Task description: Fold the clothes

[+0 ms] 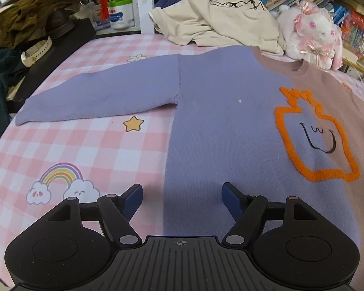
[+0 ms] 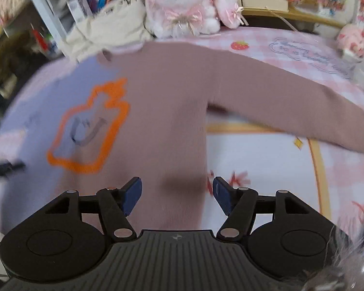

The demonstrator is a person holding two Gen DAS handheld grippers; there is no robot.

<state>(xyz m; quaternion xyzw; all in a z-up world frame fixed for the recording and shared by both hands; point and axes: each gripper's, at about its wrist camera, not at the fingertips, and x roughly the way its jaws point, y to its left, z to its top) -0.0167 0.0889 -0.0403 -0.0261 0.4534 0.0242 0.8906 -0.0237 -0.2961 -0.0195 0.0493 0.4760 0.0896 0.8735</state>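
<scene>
Left wrist view, from the left edge: olive garment [image 1: 34,12] heaped at upper left, pink checked cloth [image 1: 85,145] across the surface with a rainbow print [image 1: 60,181] at lower left. Sweater [image 1: 218,121] flat on that cloth, filling centre and right; lilac sleeve [image 1: 97,97] stretched toward the left, orange outline figure [image 1: 315,140] at right. Cream garment [image 1: 218,24] bunched at top centre, plush rabbit [image 1: 310,34] beside it at upper right. Left gripper [image 1: 182,200] at bottom centre, jaws wide apart, nothing between the pads (lilac side edge just under the gap).

Right wrist view, blurred: lilac half at left, orange figure left of centre, brown half in the middle, brown sleeve [image 2: 291,101] reaching to the right edge. Right gripper [image 2: 177,195] at bottom centre, jaws parted, empty, above the brown side edge.
</scene>
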